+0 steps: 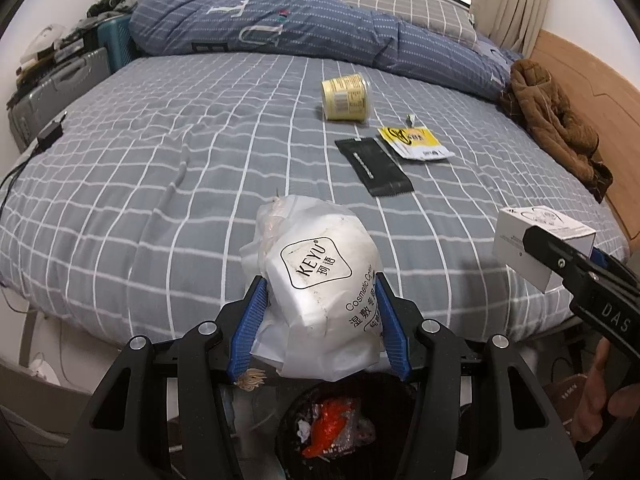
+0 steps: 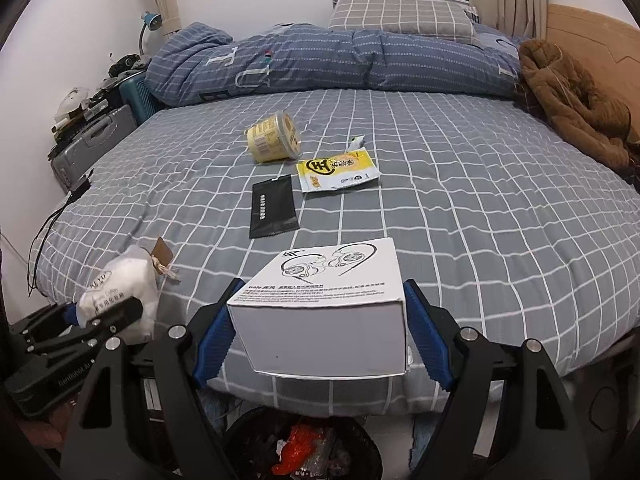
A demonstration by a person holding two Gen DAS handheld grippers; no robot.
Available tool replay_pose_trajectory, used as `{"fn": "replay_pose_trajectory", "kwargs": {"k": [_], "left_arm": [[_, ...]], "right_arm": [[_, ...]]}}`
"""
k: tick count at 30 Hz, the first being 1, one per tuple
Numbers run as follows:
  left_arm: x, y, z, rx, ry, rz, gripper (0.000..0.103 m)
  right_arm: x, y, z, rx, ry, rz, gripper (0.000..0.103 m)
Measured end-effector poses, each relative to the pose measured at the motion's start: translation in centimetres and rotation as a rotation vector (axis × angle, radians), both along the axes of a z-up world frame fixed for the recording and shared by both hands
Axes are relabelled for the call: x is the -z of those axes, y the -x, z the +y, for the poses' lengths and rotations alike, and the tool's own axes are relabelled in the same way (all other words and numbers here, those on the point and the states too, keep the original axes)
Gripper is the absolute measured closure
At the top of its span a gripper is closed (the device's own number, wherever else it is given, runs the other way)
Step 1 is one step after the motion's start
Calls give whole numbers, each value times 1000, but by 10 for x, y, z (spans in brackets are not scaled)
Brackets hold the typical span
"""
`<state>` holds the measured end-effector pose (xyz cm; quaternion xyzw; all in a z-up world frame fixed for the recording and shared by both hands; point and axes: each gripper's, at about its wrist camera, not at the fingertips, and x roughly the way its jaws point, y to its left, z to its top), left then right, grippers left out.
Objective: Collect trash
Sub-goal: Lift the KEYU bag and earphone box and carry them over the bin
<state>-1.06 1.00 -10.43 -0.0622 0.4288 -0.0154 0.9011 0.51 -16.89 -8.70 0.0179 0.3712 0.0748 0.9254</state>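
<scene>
The step in hand looked like the drop. The left gripper (image 1: 320, 320) had its blue fingers (image 1: 250, 328) clamped on either side of a crumpled white plastic pouch of cotton pads (image 1: 320, 276), and the round black trash bin (image 1: 340, 428) sat directly below them, at the foot of the grey checked bed (image 1: 160, 160). To do it well, each load wanted to be centred over the bin's mouth before the fingers parted, and lowered a little first (the pouch was light and might drift).

The right gripper (image 2: 320, 332) held a white cardboard earphone box (image 2: 324, 312) squarely between its fingers (image 2: 426, 344), pressed against both short sides. The bin (image 2: 304, 444) lay beneath and just behind the box, so it probably needed drawing back slightly.

Well beyond both sets of fingers, out on the bed, lay a tipped yellow plastic cup (image 2: 274, 142), a flat black sachet (image 2: 273, 206) and a yellow snack wrapper (image 2: 338, 170), all uncollected.
</scene>
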Motion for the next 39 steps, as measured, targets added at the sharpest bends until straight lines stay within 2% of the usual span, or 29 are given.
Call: {"fn": "replay_pose_trajectory", "kwargs": {"k": [15, 39], "left_arm": [[5, 39, -17, 36, -3, 30, 51], [25, 85, -28, 68, 12, 102, 51]], "right_arm": [[6, 45, 1, 2, 13, 31, 28], [28, 90, 0, -2, 27, 110, 28]]}}
